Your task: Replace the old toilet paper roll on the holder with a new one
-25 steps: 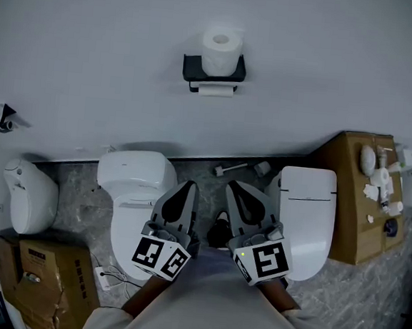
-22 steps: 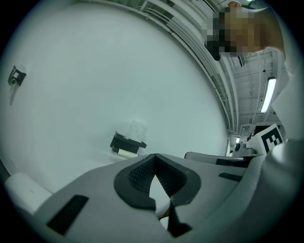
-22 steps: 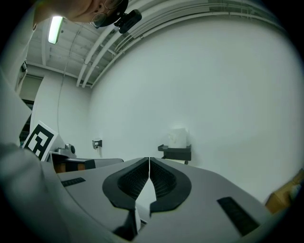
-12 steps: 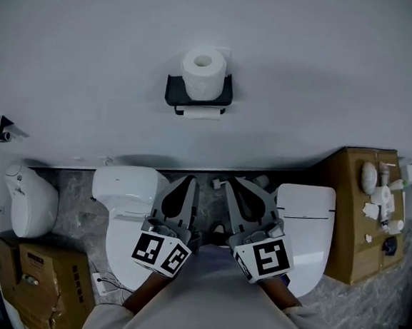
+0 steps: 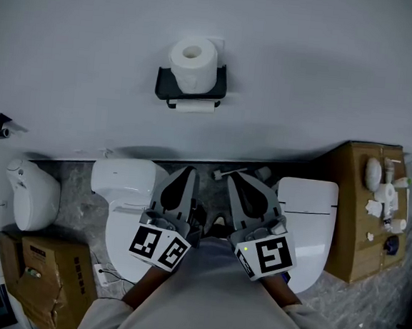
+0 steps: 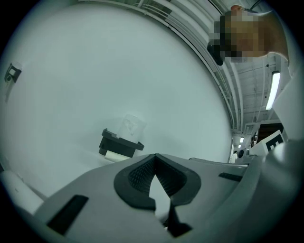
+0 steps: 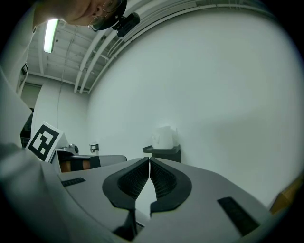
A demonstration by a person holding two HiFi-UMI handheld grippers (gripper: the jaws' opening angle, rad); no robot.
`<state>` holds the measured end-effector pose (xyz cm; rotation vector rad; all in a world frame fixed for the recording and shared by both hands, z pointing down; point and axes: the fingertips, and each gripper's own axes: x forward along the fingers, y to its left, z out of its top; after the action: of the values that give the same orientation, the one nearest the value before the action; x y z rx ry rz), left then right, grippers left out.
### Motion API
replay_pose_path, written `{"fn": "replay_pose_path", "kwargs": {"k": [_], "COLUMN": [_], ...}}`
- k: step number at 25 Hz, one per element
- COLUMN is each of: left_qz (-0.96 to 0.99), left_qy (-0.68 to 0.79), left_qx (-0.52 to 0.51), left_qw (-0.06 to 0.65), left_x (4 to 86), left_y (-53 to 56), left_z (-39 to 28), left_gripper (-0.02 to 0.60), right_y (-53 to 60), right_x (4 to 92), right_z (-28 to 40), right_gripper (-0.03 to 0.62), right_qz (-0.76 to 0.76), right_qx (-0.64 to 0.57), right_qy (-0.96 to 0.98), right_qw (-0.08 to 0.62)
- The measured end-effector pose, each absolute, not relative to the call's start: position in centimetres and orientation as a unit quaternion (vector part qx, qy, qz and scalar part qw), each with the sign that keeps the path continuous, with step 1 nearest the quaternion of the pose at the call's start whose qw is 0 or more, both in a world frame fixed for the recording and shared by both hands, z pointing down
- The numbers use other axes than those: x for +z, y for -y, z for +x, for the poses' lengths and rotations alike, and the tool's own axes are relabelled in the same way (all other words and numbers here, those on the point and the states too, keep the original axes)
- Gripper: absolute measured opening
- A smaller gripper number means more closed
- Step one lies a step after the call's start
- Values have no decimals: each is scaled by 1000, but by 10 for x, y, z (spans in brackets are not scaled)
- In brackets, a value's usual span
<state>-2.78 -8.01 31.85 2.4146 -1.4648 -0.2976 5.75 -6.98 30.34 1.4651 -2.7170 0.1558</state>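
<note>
A: Plain white wall [image 5: 308,62], two toilets [image 5: 128,189] below. Where's the paper?

B: Full roll [image 5: 192,62] sits atop the black holder [image 5: 164,90], old roll [image 5: 194,107] tucked underneath. Left gripper [image 5: 184,174] and right gripper [image 5: 241,182] are both pinched closed, empty, well apart from it.

Closed, empty left tool [image 6: 155,157], black holder [image 6: 118,145] on white wall [image 6: 95,71] ahead, toilet paper roll [image 6: 132,127] standing on top
</note>
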Motion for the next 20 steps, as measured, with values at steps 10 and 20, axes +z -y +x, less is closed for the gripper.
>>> {"fn": "replay_pose_path", "kwargs": {"k": [10, 20], "left_qz": [810, 746], "left_qy": [488, 468], "left_qx": [-177, -268], "left_qw": [272, 391], "left_x": [342, 376], "left_y": [122, 187], "left_z": [-32, -45], "left_gripper": [5, 5], "right_y": [99, 138], "right_x": [304, 307], "right_z": [64, 53], "right_gripper": [17, 17], "right_qz": [484, 486], "right_qx": [47, 49], "right_qy": [873, 872], "right_qw": [25, 35]}}
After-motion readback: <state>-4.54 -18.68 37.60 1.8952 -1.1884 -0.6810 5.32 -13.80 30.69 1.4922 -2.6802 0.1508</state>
